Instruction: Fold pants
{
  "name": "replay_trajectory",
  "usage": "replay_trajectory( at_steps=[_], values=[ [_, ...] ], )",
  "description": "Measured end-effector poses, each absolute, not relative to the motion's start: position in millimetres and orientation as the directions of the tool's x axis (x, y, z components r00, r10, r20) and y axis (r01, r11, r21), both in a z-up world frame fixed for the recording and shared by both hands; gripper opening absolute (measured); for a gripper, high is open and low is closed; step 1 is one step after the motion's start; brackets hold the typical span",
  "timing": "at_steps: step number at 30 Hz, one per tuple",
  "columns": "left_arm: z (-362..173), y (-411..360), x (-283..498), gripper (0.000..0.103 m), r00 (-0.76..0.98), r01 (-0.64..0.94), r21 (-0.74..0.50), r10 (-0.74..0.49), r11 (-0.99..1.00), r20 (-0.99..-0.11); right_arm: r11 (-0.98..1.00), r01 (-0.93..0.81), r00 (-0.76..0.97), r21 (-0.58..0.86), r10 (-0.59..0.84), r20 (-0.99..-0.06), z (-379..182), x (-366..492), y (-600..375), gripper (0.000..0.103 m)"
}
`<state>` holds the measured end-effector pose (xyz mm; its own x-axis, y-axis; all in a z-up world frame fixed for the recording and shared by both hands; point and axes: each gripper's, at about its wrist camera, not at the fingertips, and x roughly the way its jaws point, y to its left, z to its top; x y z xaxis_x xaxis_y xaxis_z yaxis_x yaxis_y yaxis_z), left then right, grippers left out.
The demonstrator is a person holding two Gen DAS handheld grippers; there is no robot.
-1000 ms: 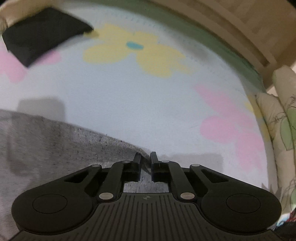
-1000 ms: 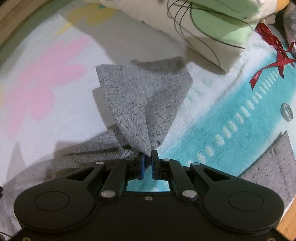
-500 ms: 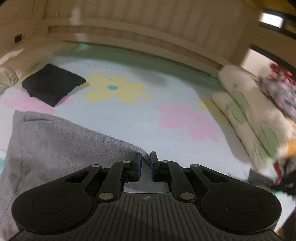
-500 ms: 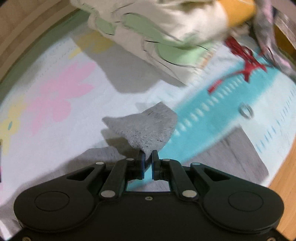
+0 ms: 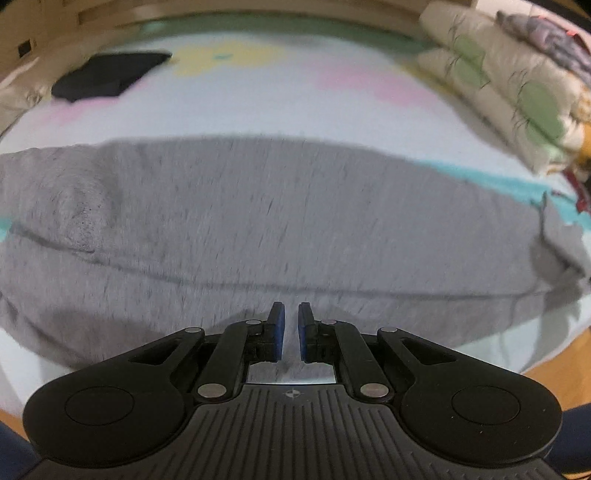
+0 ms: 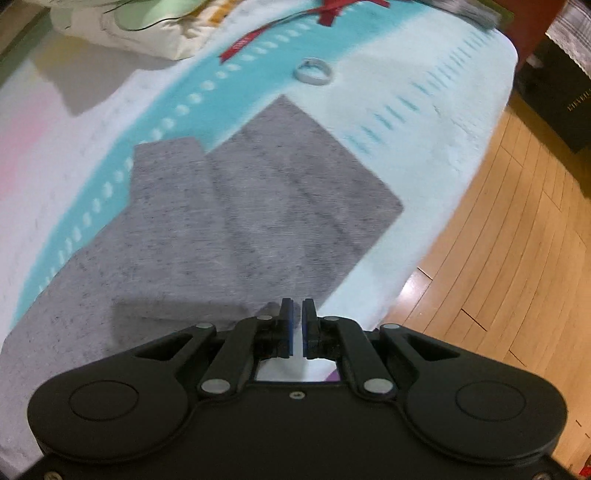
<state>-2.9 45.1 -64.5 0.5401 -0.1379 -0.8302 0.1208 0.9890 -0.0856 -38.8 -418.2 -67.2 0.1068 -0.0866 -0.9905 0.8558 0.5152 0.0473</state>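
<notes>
The grey pants [image 5: 258, 221] lie folded lengthwise across the flowered bed sheet, with a long crease running left to right. They also show in the right wrist view [image 6: 236, 221], with one leg layer lying over the other. My left gripper [image 5: 288, 314] hovers at the near edge of the pants, jaws a narrow gap apart with nothing between them. My right gripper [image 6: 296, 306] is over the near edge of the pants by the bed's corner, jaws also a narrow gap apart and empty.
A folded black garment [image 5: 107, 74] lies at the far left of the bed. Folded leaf-print bedding [image 5: 517, 92] is stacked at the right. A red ribbon [image 6: 295, 26] and a white ring [image 6: 313, 72] lie beyond the pants. Wooden floor [image 6: 517, 240] is to the right.
Both grippers have let go of the grey cloth they were holding up. The pants now lie flat, folded over, and both grippers have pulled back to the near edge.
</notes>
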Motion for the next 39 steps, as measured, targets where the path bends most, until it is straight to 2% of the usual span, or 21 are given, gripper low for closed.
replay_trajectory(
  at_steps=[3, 4, 5, 6, 7, 8, 12, 15, 18, 20, 21, 24, 27, 29, 31, 33, 35, 36, 37, 39],
  values=[
    [-68.3, 41.3, -1.8, 0.009, 0.544, 0.152, -0.044, -0.121, 0.987, -0.83, 0.521, 0.848, 0.183, 0.098, -0.115, -0.976, -50.6, -43.2, -417.5, 0.024],
    [-69.0, 40.4, 0.3, 0.009, 0.545, 0.159, -0.042, -0.123, 0.986, -0.829, 0.548, 0.829, 0.219, 0.111, -0.136, -0.966, -41.6, -40.3, -412.6, 0.033],
    [-70.6, 40.2, 0.8, 0.009, 0.545, 0.165, -0.04, -0.125, 0.985, -0.829, 0.579, 0.807, 0.248, 0.119, -0.149, -0.957, -35.2, -36.0, -406.3, 0.043],
    [-73.3, 40.5, 2.4, 0.009, 0.542, 0.167, -0.035, -0.122, 0.985, -0.832, 0.616, 0.778, 0.277, 0.125, -0.157, -0.948, -30.2, -29.7, -398.8, 0.063],
    [-77.3, 40.1, 2.8, 0.009, 0.534, 0.167, -0.031, -0.116, 0.985, -0.838, 0.652, 0.748, 0.304, 0.126, -0.167, -0.938, -26.4, -22.3, -388.9, 0.08],
    [-84.1, 40.8, 3.2, 0.009, 0.521, 0.163, -0.029, -0.111, 0.986, -0.846, 0.688, 0.717, 0.328, 0.115, -0.187, -0.926, -24.0, -15.0, -376.3, 0.081],
    [-85.0, 50.0, -6.3, 0.009, 0.538, 0.163, -0.045, -0.127, 0.986, -0.834, 0.838, 0.541, 0.332, -0.066, -0.285, -0.899, -31.6, 17.5, -320.0, 0.077],
    [-86.6, 53.1, -14.2, 0.009, 0.54, 0.162, -0.05, -0.131, 0.985, -0.831, 0.879, 0.412, 0.264, -0.241, -0.368, -0.892, -56.6, 31.9, -290.5, 0.068],
    [-85.7, 53.6, -15.1, 0.009, 0.541, 0.161, -0.05, -0.13, 0.986, -0.831, 0.869, 0.334, 0.191, -0.366, -0.443, -0.876, -84.4, 39.8, -281.5, 0.047],
    [-87.0, 52.3, -15.6, 0.009, 0.54, 0.162, -0.046, -0.127, 0.986, -0.832, 0.858, 0.36, 0.191, -0.366, -0.452, -0.871, -83.1, 38.2, -291.3, 0.03],
    [-86.6, 52.6, -16.2, 0.009, 0.54, 0.16, -0.047, -0.128, 0.986, -0.832, 0.854, 0.386, 0.184, -0.349, -0.442, -0.878, -78.4, 32.0, -299.7, 0.006],
    [-87.7, 52.7, -14.6, 0.009, 0.54, 0.153, -0.051, -0.127, 0.987, -0.832, 0.791, 0.581, 0.177, -0.191, -0.351, -0.919, -60.2, 10.9, -351.7, 0.01],
    [-87.9, 51.8, -15.4, 0.009, 0.543, 0.154, -0.045, -0.123, 0.987, -0.831, 0.63, 0.774, 0.15, -0.066, -0.284, -0.947, -56.7, -21.1, -408.5, 0.012],
    [-88.2, 50.7, -15.8, 0.01, 0.544, 0.161, -0.036, -0.119, 0.986, -0.831, 0.542, 0.839, 0.113, -0.037, -0.24, -0.964, -64.4, -39.4, -434.9, 0.012],
    [-88.0, 51.1, -15.9, 0.01, 0.543, 0.16, -0.038, -0.12, 0.986, -0.831, 0.482, 0.873, 0.147, 0.07, -0.125, -0.981, -76.1, -55.1, -452.1, 0.016],
    [-87.7, 51.5, -15.7, 0.01, 0.542, 0.151, -0.047, -0.122, 0.987, -0.831, 0.45, 0.882, 0.196, 0.142, -0.074, -0.978, -78.9, -64.8, -455.3, 0.025],
    [-87.2, 52.6, -15.0, 0.01, 0.54, 0.144, -0.054, -0.124, 0.988, -0.833, 0.453, 0.875, 0.222, 0.169, -0.064, -0.973, -76.0, -68.9, -456.1, 0.05],
    [-86.8, 52.7, -14.8, 0.01, 0.538, 0.143, -0.056, -0.125, 0.988, -0.833, 0.451, 0.874, 0.236, 0.18, -0.072, -0.969, -73.6, -69.7, -456.6, 0.066],
    [-86.4, 53.2, -14.6, 0.01, 0.538, 0.144, -0.059, -0.128, 0.988, -0.833, 0.442, 0.877, 0.253, 0.189, -0.088, -0.963, -68.8, -70.6, -455.8, 0.074],
    [-85.4, 54.7, -13.7, 0.01, 0.535, 0.141, -0.07, -0.135, 0.988, -0.834, 0.421, 0.884, 0.272, 0.202, -0.114, -0.955, -62.5, -73.0, -455.8, 0.072]
  ],
)
